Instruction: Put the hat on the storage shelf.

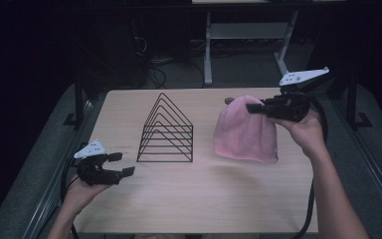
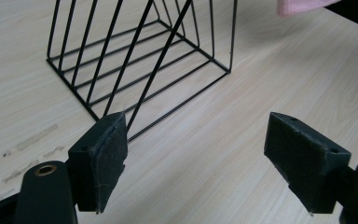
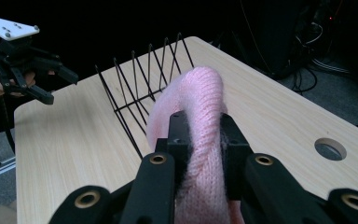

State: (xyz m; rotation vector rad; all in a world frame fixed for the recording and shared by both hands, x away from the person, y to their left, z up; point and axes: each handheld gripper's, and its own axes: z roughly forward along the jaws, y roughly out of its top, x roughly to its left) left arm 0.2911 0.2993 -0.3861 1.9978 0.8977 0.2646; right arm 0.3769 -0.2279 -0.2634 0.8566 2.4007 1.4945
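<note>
While I am watching from above, my right gripper (image 1: 256, 107) is pinching the top of a soft pink knitted beanie (image 1: 246, 132), its jaws clenched on a fold of the wool and lifting that crown so the hat is hanging down with its lower edge resting on the pale wood-grain table (image 1: 204, 189). Looking along that gripper, I am seeing the pink knit (image 3: 200, 140) squeezed between the two black pads, bulging up above them. The beanie is sitting on the right half of the table, near a black wire rack of nested triangular frames (image 1: 165, 130), which is standing upright at the table's centre, apart from the hat. My left gripper (image 1: 122, 164) is hovering over the near left part of the table with its jaws spread wide and nothing between them; along its own view the felt-faced pads (image 2: 109, 158) are standing far apart, pointing toward the near corner of the wire rack (image 2: 140, 70), close to it but not touching. A round cable hole (image 3: 330, 148) is showing in the tabletop beyond the hat on the right side.
</note>
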